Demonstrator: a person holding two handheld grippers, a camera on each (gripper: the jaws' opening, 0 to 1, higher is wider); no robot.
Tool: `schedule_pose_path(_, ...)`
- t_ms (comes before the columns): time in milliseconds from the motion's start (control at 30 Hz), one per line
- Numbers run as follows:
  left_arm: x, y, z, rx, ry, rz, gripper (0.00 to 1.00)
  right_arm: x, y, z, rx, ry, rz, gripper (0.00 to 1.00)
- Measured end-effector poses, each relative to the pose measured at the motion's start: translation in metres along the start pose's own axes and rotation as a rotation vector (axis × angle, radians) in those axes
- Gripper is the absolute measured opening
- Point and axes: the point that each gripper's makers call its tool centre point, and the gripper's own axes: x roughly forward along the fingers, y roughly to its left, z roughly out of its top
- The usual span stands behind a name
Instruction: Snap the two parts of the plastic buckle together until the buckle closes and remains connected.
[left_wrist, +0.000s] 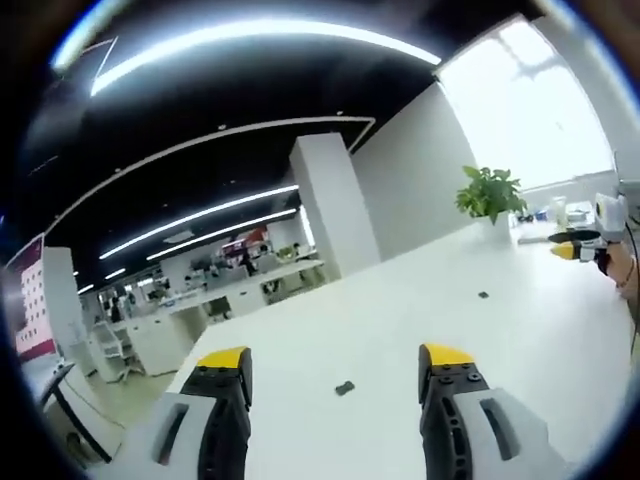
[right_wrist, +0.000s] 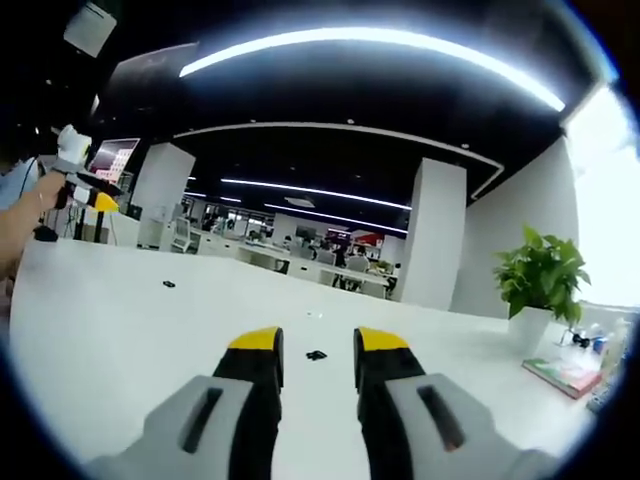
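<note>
In the left gripper view, the left gripper (left_wrist: 340, 375) hovers above a long white table (left_wrist: 520, 330), its 2 yellow-tipped jaws spread wide with nothing between them. A small dark buckle part (left_wrist: 344, 388) lies flat on the table in the gap between the jaw tips, a little beyond them and not touched by either jaw. A second small dark buckle part (left_wrist: 483, 296) lies farther off on the table, toward the right side of the view and well apart from the first. At the far right edge the right gripper (left_wrist: 578, 247) shows above the table, held by a hand (left_wrist: 622, 268). A potted plant (left_wrist: 490, 195) stands at the far end of the table near a bright window.

In the right gripper view, the right gripper (right_wrist: 318, 350) is also over the table (right_wrist: 100, 330), its 2 jaws set parallel with a narrow open gap and holding nothing. One buckle part (right_wrist: 316, 355) lies on the table, seen through that gap just past the yellow tips, clear of both. The other buckle part (right_wrist: 169, 284) lies well to the left and farther away on the table. At the upper left, the left gripper (right_wrist: 92, 190) appears, gripped by a hand (right_wrist: 45, 195). The potted plant (right_wrist: 540, 275) stands at the right, with a flat book (right_wrist: 565, 375) lying near it on the table.
</note>
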Motion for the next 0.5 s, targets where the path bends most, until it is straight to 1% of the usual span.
schedule_pose_path(100, 0.007, 0.000, -0.001, 0.028, 0.027, -0.007, 0.69, 0.000, 0.001, 0.000, 0.002, 0.000, 0.007, 0.28)
schedule_pose_path(233, 0.017, 0.000, -0.002, 0.078, 0.083, -0.032, 0.68, 0.001, 0.003, -0.001, 0.003, 0.003, 0.016, 0.28)
schedule_pose_path(300, 0.022, 0.001, -0.002, 0.088, 0.106, -0.046, 0.68, 0.001, 0.003, -0.001, 0.003, 0.004, 0.019, 0.28)
schedule_pose_path(500, 0.032, -0.001, -0.001, 0.111, 0.143, -0.084, 0.68, 0.002, 0.006, -0.003, -0.001, 0.014, 0.031, 0.28)
